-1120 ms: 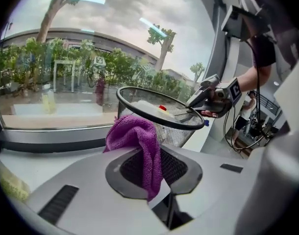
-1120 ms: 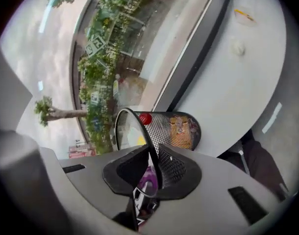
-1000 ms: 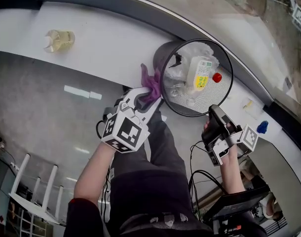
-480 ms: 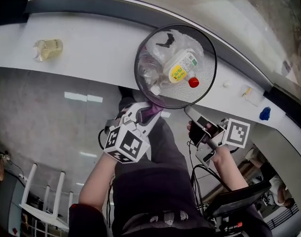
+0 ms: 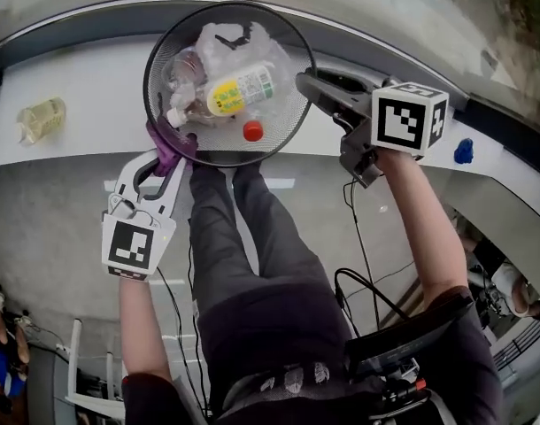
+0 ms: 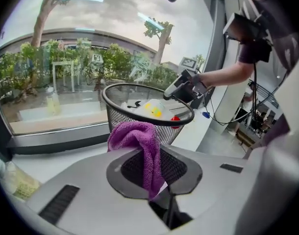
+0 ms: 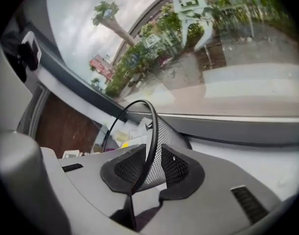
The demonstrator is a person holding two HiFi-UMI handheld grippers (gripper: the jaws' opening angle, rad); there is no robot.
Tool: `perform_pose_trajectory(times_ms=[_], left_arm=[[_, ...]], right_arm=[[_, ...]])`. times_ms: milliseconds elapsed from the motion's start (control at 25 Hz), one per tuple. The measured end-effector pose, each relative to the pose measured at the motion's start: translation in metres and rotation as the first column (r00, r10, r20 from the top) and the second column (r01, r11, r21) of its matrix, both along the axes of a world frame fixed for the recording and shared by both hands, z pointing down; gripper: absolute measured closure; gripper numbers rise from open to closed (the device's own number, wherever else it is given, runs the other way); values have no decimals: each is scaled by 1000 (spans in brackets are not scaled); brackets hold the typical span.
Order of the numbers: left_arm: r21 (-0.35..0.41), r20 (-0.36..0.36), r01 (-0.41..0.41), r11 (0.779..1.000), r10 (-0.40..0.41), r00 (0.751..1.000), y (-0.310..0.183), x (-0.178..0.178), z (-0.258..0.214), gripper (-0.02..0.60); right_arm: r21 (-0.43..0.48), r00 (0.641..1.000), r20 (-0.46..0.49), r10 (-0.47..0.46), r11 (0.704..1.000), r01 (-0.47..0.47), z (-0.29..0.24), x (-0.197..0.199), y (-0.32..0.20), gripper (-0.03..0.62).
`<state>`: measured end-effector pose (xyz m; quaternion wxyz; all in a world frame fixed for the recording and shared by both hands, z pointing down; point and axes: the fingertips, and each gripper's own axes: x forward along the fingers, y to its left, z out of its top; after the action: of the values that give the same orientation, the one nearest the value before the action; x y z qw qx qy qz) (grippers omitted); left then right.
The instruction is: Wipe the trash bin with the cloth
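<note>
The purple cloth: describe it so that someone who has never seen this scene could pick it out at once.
Start at the long white ledge and the black mesh trash bin on it. By the bin's outer wall, the left gripper pinches the purple cloth: the only soft, purple thing, unlike the bottles inside the bin.

Between the jaws of your left gripper [image 6: 153,170] the lower end of the cloth [image 6: 135,133] vanishes, its bunched top hides part of the trash bin [image 6: 117,116] beyond the tips, and the label on the bottle [image 6: 153,109] inside is too small to read.
</note>
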<state>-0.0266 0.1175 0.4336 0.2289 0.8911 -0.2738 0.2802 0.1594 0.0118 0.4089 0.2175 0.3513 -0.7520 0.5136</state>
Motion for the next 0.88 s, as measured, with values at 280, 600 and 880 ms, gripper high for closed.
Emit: perform_pose_trajectory(times_ms=[280, 600, 880], left_arm=[[33, -26, 202, 979, -201, 979, -22, -3, -6, 541], [-32, -94, -51, 998, 48, 994, 40, 84, 0, 545], [-48, -165, -76, 996, 68, 984, 52, 107, -9, 545]], right_arm=[[-308, 915, 150, 375, 897, -317, 2, 16, 48, 508], [-640, 633, 246, 734, 614, -462, 4, -8, 130, 521], [-588, 754, 271, 598, 723, -362, -7, -42, 140, 516]])
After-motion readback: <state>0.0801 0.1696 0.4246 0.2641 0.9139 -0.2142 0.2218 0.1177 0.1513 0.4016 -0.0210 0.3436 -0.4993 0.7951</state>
